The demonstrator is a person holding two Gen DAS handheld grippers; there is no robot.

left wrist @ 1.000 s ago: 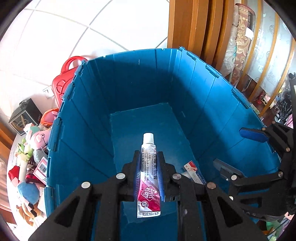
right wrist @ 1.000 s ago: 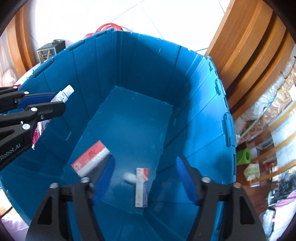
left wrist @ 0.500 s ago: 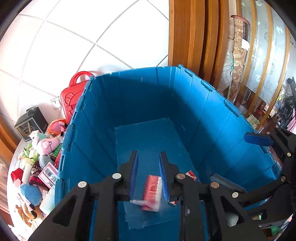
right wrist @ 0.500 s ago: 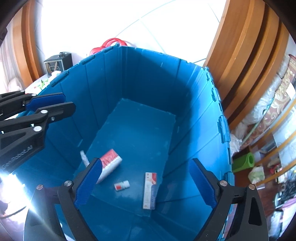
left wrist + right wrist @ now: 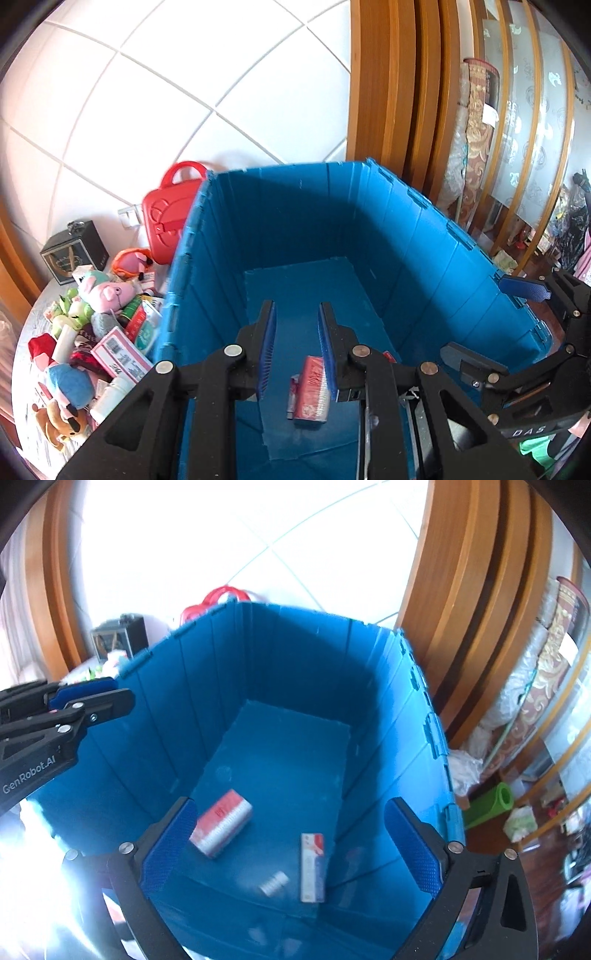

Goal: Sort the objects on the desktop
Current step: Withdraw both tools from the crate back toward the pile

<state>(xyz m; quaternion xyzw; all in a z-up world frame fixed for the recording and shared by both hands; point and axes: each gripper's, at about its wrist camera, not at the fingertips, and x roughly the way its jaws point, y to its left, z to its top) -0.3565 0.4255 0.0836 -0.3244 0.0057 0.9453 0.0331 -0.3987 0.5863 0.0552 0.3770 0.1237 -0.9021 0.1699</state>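
Note:
A deep blue crate (image 5: pixel 424 236) fills both views; it also shows in the right wrist view (image 5: pixel 155 716). On its floor lie a red-and-white box (image 5: pixel 221 823), a slim red-and-white carton (image 5: pixel 313 866) and a small white bottle (image 5: pixel 274 882). The red box (image 5: pixel 312 387) and a tube edge beside it show under my left gripper. My left gripper (image 5: pixel 297 332) is open and empty above the crate. My right gripper (image 5: pixel 291 849) is wide open and empty above the crate's near end.
Left of the crate lies a pile of plush toys and boxes (image 5: pixel 92 332), a red toy case (image 5: pixel 168 218) and a black box (image 5: pixel 74 251). Wooden door frames (image 5: pixel 388 92) stand behind. A green roll (image 5: pixel 491 803) lies on the floor at right.
My left gripper opened and dropped the red-and-white tube into the crate. Both grippers rose and pulled back. My right gripper opened wider.

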